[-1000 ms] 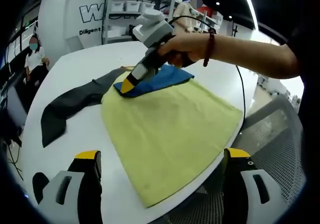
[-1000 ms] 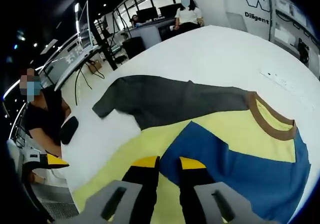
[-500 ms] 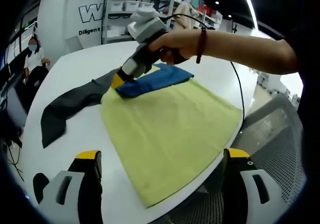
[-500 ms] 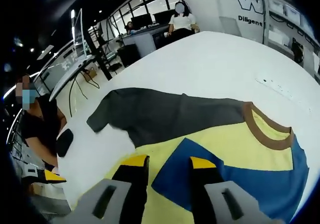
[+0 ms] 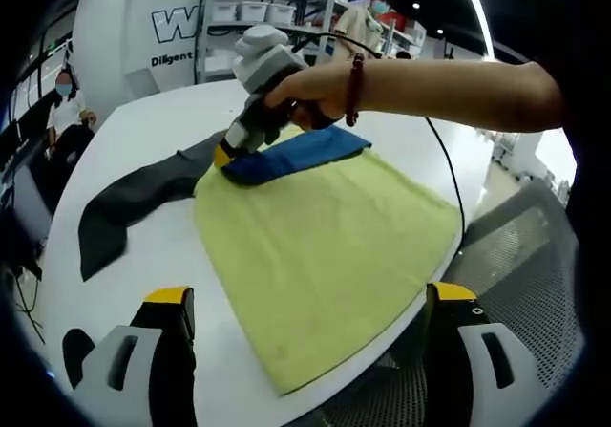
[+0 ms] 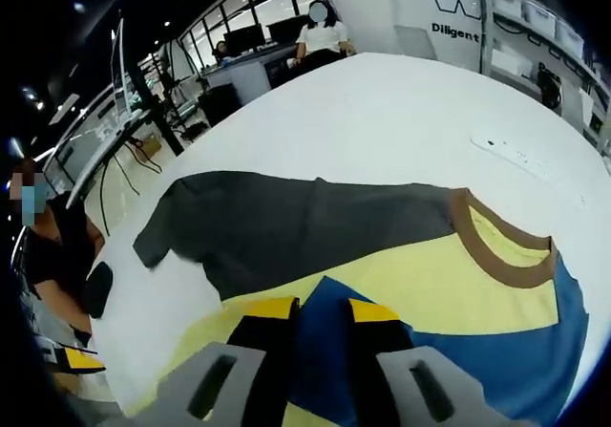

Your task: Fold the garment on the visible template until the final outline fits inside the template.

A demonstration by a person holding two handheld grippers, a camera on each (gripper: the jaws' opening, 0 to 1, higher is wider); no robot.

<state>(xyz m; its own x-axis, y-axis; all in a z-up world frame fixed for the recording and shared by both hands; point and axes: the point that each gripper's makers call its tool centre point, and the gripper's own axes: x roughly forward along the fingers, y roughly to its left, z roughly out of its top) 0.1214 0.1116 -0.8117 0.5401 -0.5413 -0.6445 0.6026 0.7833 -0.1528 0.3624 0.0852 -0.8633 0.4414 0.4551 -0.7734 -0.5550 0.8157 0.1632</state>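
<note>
A yellow T-shirt [image 5: 325, 245] lies flat on the white table [image 5: 143, 131], its hem toward my left gripper [image 5: 310, 293]. That gripper hovers open above the near table edge with nothing between its fingers. One dark grey sleeve [image 5: 134, 202] stretches out to the left. The blue sleeve [image 5: 296, 152] is folded across the chest. My right gripper [image 5: 224, 155], held by a hand, sits at the blue sleeve's tip. In the right gripper view its jaws [image 6: 322, 310] stand close together with blue fabric [image 6: 458, 351] between them, near the brown collar [image 6: 496, 255] and the grey sleeve [image 6: 286, 226].
A mesh chair [image 5: 535, 245] stands past the table's right edge, and the gripper's cable [image 5: 449, 160] hangs over that side. A small white strip [image 6: 520, 155] lies on the table beyond the collar. People sit at desks [image 6: 320, 35] further back.
The right gripper carried the blue sleeve's tip a little left toward the grey sleeve. Its jaws spread half a second ago and have narrowed again. The left gripper has stayed put.
</note>
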